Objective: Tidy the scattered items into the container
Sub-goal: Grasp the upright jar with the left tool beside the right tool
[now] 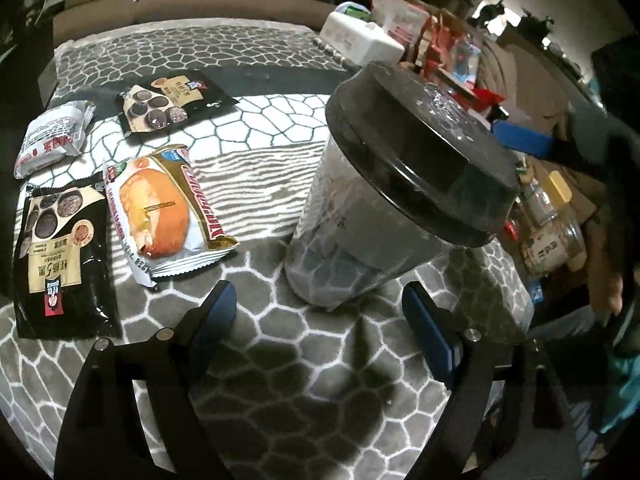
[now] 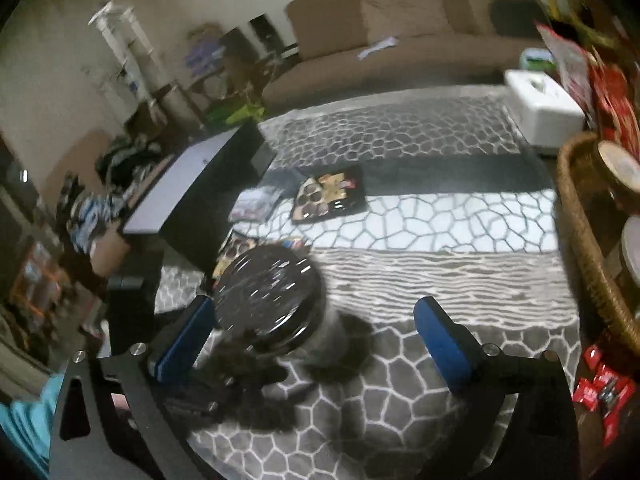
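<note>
The left gripper (image 1: 316, 322) stands wide with nothing between its blue pads, hovering over the patterned counter (image 1: 280, 128) just short of the foot of the container (image 1: 360, 240), a clear jar that stands upright with its dark lid (image 1: 420, 152) on. The right gripper (image 2: 316, 340) is spread wide too and holds nothing; in its blurred view the lid (image 2: 266, 290) lies close by the left pad, the jar ahead of the jaws and left of their middle.

The lid-off step looks to be in hand, since nothing can go in while the jar is capped. The next move calls for one gripper to steady the body and the other to close on the lid and lift it clear.

The scattered items lie left of the jar: an orange bread packet (image 1: 164, 208) nearest, a black snack pouch (image 1: 60, 252) at the near edge, a second black pouch (image 1: 168, 100) farther back, and a white packet (image 1: 54, 136) at the far left, all well apart from both grippers.
</note>
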Available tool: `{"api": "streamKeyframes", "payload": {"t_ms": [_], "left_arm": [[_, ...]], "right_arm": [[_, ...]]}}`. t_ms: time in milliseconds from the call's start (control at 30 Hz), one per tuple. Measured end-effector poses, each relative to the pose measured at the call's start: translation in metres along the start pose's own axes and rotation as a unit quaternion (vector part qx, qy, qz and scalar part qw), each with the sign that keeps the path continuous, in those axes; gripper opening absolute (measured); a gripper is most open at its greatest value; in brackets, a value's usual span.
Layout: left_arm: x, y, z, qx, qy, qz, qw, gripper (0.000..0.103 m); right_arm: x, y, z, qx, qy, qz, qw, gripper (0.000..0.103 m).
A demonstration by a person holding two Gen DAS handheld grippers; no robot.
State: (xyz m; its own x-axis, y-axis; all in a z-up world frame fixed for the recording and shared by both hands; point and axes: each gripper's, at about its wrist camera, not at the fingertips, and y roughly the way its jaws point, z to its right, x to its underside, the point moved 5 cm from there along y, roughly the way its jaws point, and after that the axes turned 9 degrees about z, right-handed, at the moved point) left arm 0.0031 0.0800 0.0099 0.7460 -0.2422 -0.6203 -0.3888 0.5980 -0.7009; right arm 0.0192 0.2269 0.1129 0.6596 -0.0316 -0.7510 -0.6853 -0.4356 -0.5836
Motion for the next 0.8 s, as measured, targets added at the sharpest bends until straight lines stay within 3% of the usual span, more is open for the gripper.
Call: {"api": "streamKeyframes", "payload": {"t_ms": [233, 267, 300, 333, 600, 733, 800], "left_arm": [[0.001, -0.005, -0.014, -0.027, -0.005, 0.000, 0.9996, 0.084], [0.001, -0.005, -0.016, -0.028, -0.008, 0.000, 0.9996, 0.084], [0.000, -0.006, -0.019, -0.032, -0.012, 0.000, 0.9994, 0.084], [0.000, -0.006, -0.020, -0.034, -0.013, 0.001, 0.9993, 0.084], [-0.012, -0.006, -0.014, -0.024, -0.010, 0.000, 0.9997, 0.084], [-0.040, -0.006, -0.016, -0.010, -0.011, 0.008, 0.9999, 0.084], [-0.056, -0.003, -0.021, -0.020, 0.001, 0.015, 0.9997, 0.086]], "right_arm": [[0.017, 0.042, -0.041, 0.066, -0.104, -0.031, 0.992, 0.101], [0.018, 0.047, -0.042, 0.072, -0.111, -0.032, 0.991, 0.099], [0.020, 0.049, -0.041, 0.076, -0.113, -0.031, 0.990, 0.087], [0.020, 0.051, -0.039, 0.076, -0.113, -0.030, 0.990, 0.087], [-0.014, 0.050, -0.014, 0.029, -0.081, -0.025, 0.996, 0.084], [-0.051, 0.057, -0.004, 0.001, -0.105, -0.017, 0.994, 0.084], [-0.068, 0.064, 0.001, -0.015, -0.119, -0.014, 0.993, 0.084]]}}
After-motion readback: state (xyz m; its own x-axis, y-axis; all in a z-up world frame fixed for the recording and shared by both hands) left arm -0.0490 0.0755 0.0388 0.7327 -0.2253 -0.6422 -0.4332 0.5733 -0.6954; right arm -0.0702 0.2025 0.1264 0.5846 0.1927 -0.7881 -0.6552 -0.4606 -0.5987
